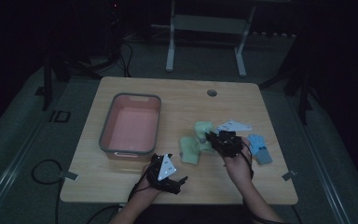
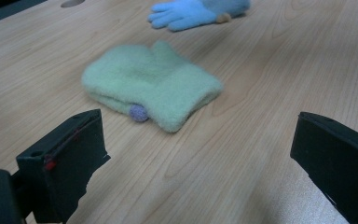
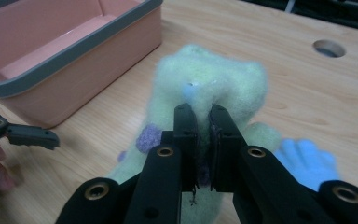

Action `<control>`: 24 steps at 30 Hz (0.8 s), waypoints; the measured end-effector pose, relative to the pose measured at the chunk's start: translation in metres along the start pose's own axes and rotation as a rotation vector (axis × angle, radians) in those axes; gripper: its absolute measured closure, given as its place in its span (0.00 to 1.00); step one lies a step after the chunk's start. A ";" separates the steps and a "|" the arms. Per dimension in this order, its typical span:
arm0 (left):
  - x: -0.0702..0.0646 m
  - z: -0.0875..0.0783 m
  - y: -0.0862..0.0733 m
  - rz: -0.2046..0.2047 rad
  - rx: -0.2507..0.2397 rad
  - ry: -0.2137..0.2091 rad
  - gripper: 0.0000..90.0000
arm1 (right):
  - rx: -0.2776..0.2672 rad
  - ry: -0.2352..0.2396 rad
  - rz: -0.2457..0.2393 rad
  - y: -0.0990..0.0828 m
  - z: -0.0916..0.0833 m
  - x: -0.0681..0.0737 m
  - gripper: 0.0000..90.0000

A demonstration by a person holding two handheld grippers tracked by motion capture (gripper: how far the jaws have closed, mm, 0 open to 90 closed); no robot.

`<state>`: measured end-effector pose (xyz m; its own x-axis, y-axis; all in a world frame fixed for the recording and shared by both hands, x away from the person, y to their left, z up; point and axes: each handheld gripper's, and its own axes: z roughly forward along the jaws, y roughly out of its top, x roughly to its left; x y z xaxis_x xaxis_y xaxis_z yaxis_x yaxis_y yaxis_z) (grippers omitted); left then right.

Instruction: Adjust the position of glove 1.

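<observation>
On the wooden table (image 1: pixel 135 182), the right gripper (image 1: pixel 213 138) had its two black jaws nearly together, clamped on a pale green mitten (image 3: pixel 209 84). In the right gripper view the fuzzy fabric bunched up above and around the jaw tips, a small purple bobble (image 3: pixel 149 136) showed at its left edge, and a strip of the cloth sat pinched between the pads. In the high view this mitten (image 1: pixel 202 129) stood up near the middle of the table, just right of the pink bin (image 1: pixel 106 135); whether its lower end was clear of the table could not be told in the dim light.

A second pale green mitten (image 2: pixel 149 81) lay flat on the wood, just on the near side of the first. It lay ahead of the left gripper (image 1: pixel 179 182), whose jaws stood wide apart with nothing between them, hovering close to the near edge of the table and apart from that mitten. A little purple ball (image 2: pixel 138 112) sat at the mitten's near cuff.

A light blue glove (image 2: pixel 193 11) lay farther off in the left gripper view; in the high view it rested (image 1: pixel 260 148) on the right side of the table, just beside the person's right hand (image 1: pixel 237 164).

The pink bin with its grey rim stood on the left half of the table, its inside bare. A round hole (image 1: pixel 211 92) showed in the tabletop toward the far edge.
</observation>
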<state>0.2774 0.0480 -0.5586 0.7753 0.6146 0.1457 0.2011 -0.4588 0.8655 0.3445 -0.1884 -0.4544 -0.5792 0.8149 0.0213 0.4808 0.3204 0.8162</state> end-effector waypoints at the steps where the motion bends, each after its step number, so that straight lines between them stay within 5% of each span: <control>1: 0.000 0.000 0.000 -0.002 0.000 -0.001 0.03 | 0.006 0.001 0.007 0.000 0.003 0.004 0.93; 9: -0.001 0.000 0.000 0.003 0.002 -0.003 0.03 | 0.045 0.012 0.068 -0.012 0.030 0.026 0.93; 15: -0.001 0.000 0.000 0.004 -0.003 -0.005 0.03 | 0.093 0.000 0.108 -0.025 0.050 0.030 0.92; 24: -0.002 0.000 0.000 0.013 0.001 0.000 0.03 | 0.138 -0.025 0.088 -0.038 0.072 0.034 0.91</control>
<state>0.2759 0.0470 -0.5588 0.7778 0.6086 0.1570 0.1913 -0.4671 0.8633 0.3534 -0.1380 -0.5261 -0.5153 0.8539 0.0731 0.6157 0.3095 0.7247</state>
